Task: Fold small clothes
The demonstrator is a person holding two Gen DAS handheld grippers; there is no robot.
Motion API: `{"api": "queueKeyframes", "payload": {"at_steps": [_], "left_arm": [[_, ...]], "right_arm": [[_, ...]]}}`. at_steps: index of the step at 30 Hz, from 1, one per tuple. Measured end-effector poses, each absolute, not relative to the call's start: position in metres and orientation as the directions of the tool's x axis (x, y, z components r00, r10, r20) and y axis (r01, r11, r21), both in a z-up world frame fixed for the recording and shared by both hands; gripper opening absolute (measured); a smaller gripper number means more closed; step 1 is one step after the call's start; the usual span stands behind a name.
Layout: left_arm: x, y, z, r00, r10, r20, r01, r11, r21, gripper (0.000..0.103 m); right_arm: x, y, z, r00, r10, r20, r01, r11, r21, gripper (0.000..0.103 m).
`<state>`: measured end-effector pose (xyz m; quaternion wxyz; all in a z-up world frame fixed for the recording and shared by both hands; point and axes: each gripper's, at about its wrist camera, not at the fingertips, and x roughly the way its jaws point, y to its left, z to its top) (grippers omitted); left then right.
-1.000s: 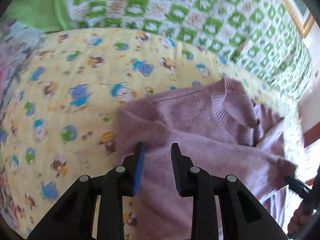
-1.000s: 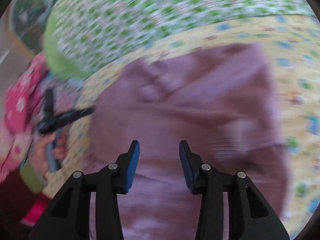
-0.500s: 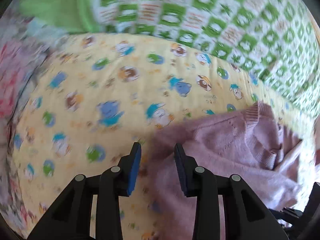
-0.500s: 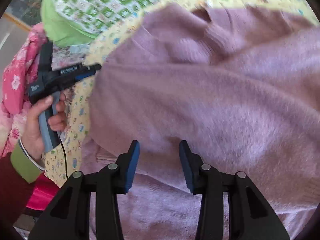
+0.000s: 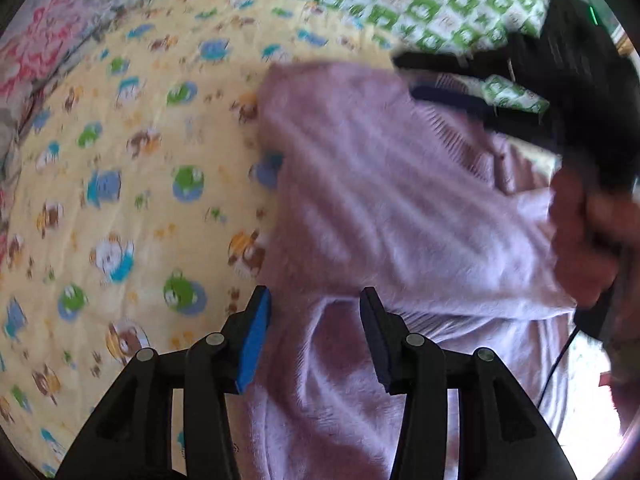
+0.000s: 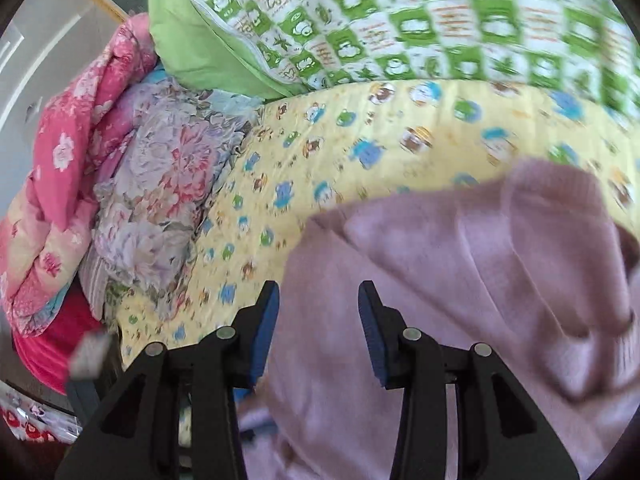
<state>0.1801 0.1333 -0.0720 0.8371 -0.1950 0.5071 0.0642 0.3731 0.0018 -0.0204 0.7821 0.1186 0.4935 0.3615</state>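
A small mauve knitted sweater (image 5: pixel 384 200) lies partly folded on a yellow cartoon-print sheet (image 5: pixel 120 160). My left gripper (image 5: pixel 314 336) is open and empty, its jaws just above the sweater's near edge. My right gripper (image 6: pixel 318 332) is open and empty over the sweater (image 6: pixel 460 280) in its own view. In the left wrist view the right gripper (image 5: pixel 472 100) shows at the upper right, held in a hand (image 5: pixel 580 232), its blurred fingers over the far part of the sweater.
A green and white checked quilt (image 6: pixel 400 32) lies along the back of the bed. A floral cover (image 6: pixel 160 184) and a pink quilt (image 6: pixel 68 168) are piled at the left. A cable (image 5: pixel 556 364) hangs by the hand.
The right gripper has swung to the left and now faces the piled covers. The left gripper has moved back over the sweater's near edge. The sweater now lies folded over itself.
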Motion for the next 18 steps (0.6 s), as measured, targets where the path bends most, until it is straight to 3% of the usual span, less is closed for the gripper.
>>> {"api": "queueKeyframes", "payload": {"at_steps": [2, 5, 11, 18], "left_arm": [[0.174, 0.139, -0.078, 0.453, -0.046, -0.89, -0.345, 0.912, -0.223, 0.045], [0.148, 0.154, -0.081, 0.472, -0.131, -0.872, -0.399, 0.85, -0.344, 0.047], [0.081, 0.145, -0.087, 0.441, -0.231, -0.867, -0.395, 0.818, -0.418, 0.054], [0.016, 0.096, -0.087, 0.341, -0.213, -0.915, -0.29, 0.903, -0.318, 0.055]], "right_arm": [[0.376, 0.01, -0.017, 0.251, 0.695, -0.673, -0.445, 0.701, 0.558, 0.043], [0.36, 0.006, -0.014, 0.244, 0.724, -0.646, -0.435, 0.676, 0.594, 0.043], [0.29, -0.037, -0.024, 0.252, 0.711, -0.656, -0.369, 0.697, 0.615, 0.043], [0.167, -0.142, -0.036, 0.309, 0.555, -0.772, -0.187, 0.832, 0.523, 0.043]]}}
